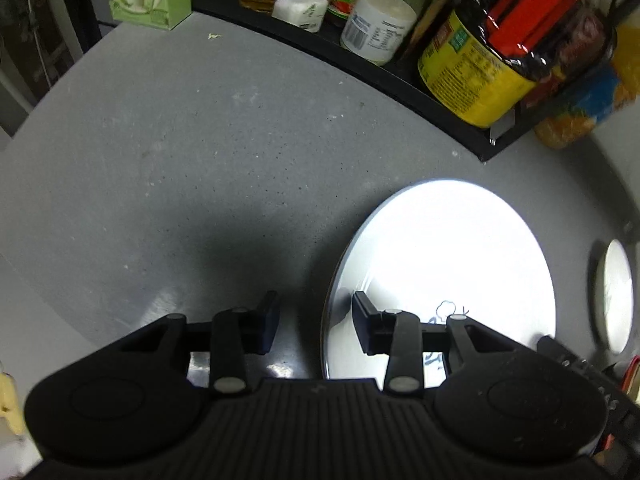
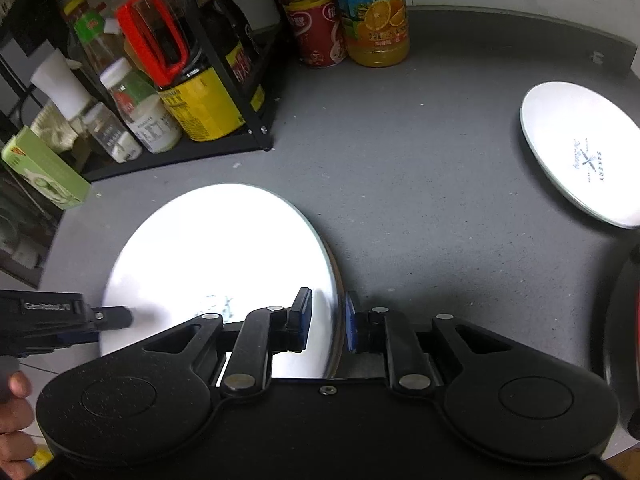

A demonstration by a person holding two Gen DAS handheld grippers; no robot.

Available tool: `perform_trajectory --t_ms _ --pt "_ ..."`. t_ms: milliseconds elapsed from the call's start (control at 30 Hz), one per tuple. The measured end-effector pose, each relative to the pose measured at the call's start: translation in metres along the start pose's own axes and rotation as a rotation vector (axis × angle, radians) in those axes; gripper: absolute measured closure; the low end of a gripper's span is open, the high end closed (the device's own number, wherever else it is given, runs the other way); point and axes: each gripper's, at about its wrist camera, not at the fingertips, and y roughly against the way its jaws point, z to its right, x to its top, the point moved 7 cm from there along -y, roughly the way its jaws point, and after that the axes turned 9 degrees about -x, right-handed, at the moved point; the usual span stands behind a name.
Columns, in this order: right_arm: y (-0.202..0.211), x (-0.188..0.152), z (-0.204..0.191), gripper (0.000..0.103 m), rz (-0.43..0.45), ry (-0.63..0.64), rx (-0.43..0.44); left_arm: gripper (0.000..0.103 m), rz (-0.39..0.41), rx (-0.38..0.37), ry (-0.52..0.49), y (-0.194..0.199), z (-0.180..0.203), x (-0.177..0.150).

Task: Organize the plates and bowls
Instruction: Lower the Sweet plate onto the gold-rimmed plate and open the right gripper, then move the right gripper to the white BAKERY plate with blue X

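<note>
On my far left a pale green cardboard box stands on the speckled grey stone counter, beside a black metal wire rack crowded with plastic jars and bottles; a yellow-labelled jug with a red handle is the bulkiest. Right of the rack stand a red tin can and a clear orange juice bottle

My left gripper has its jaws apart and straddles the left rim of the large round white glazed plate, one finger over bare counter, the other over the plate; I see neither pad pressing it. That plate lies flat on the counter just in front of the rack, glaring under the light

My right gripper brackets the same plate's right rim, narrow, blue pads either side of the thin edge; I cannot tell whether they still pinch it

Well off to the right lies a smaller round white ceramic plate with dark printed lettering, smooth and glossy, flat on the counter
</note>
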Motion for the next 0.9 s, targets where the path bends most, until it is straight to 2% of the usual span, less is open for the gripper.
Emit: perform_trajectory --t_ms 200,300,467,600,767,900 --pt "0.011 0.001 0.003 0.066 -0.013 -0.003 0.026 0.055 -0.024 -0.012 -0.051 0.009 0.022 0.003" --pt "0.019 0.002 0.005 0.057 -0.009 -0.003 0.036 0.048 -0.053 -0.021 -0.065 0.007 0.035 0.002" --pt "0.036 0.004 0.008 0.046 0.002 -0.004 0.062 0.032 -0.044 -0.038 -0.103 0.021 0.055 0.000" --pt "0.049 0.005 0.013 0.029 0.025 -0.002 0.056 0.027 -0.045 -0.074 -0.144 0.030 0.074 -0.005" --pt "0.063 0.003 0.020 0.024 0.038 0.002 0.009 0.024 -0.045 -0.094 -0.185 0.037 0.091 -0.012" --pt "0.074 0.001 0.029 0.015 0.058 -0.030 -0.001 0.023 -0.047 -0.093 -0.212 0.040 0.102 -0.017"
